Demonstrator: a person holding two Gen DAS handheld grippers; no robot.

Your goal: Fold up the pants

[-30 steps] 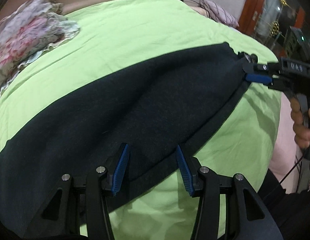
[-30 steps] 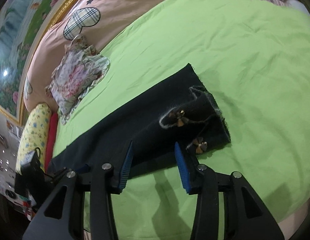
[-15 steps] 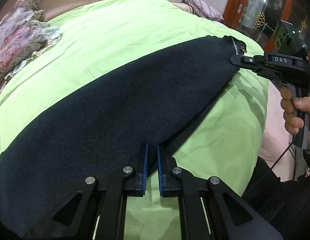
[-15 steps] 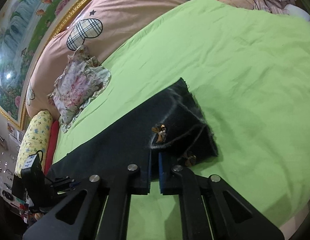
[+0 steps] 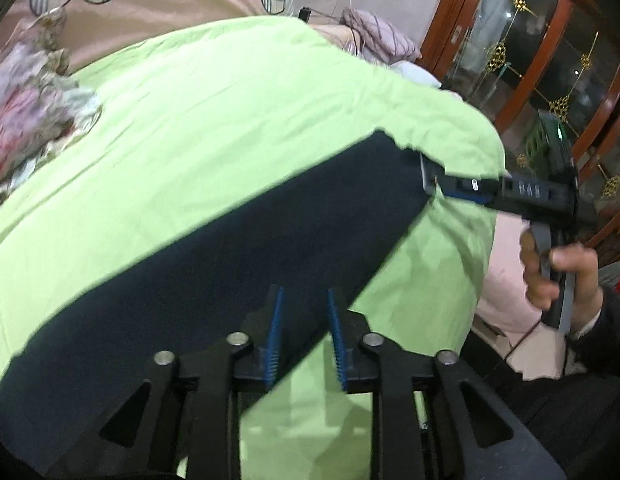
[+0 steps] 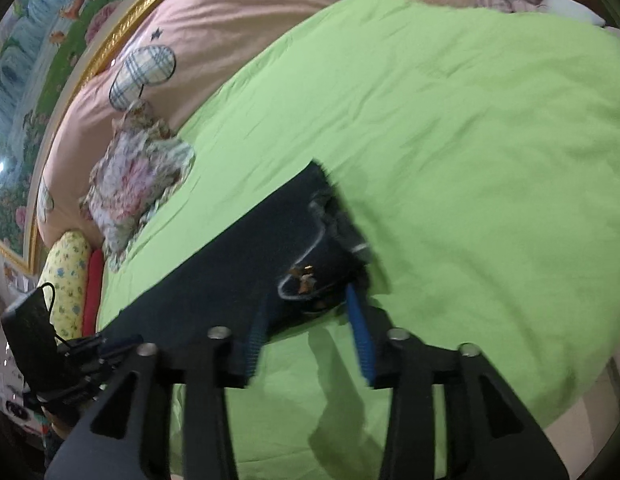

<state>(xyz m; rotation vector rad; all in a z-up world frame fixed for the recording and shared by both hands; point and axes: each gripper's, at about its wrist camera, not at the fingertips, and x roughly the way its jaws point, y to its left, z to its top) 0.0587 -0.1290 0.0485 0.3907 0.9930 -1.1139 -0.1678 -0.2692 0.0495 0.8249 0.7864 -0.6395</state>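
Note:
Black pants (image 5: 214,264) lie stretched in a long strip across the green bedsheet (image 5: 214,112). My left gripper (image 5: 304,334) is open, its blue pads apart over the near edge of the pants. In the right wrist view the hem end (image 6: 310,240) of the pants shows, with pale trim and small bows. My right gripper (image 6: 310,332) is open, its blue pads either side of the hem's near edge. The right gripper also shows in the left wrist view (image 5: 433,184), at the far end of the pants.
A floral cushion (image 6: 134,184) and a yellow bolster (image 6: 68,276) lie at the bed's head by a pink duvet (image 6: 214,36). A wooden glass cabinet (image 5: 549,60) stands beyond the bed's edge. The bed's front edge (image 6: 569,412) drops off at the right.
Both grippers shut on the pants' near edge half a second ago and now stand open again. The pants lie flatter, and both views are blurred by motion.

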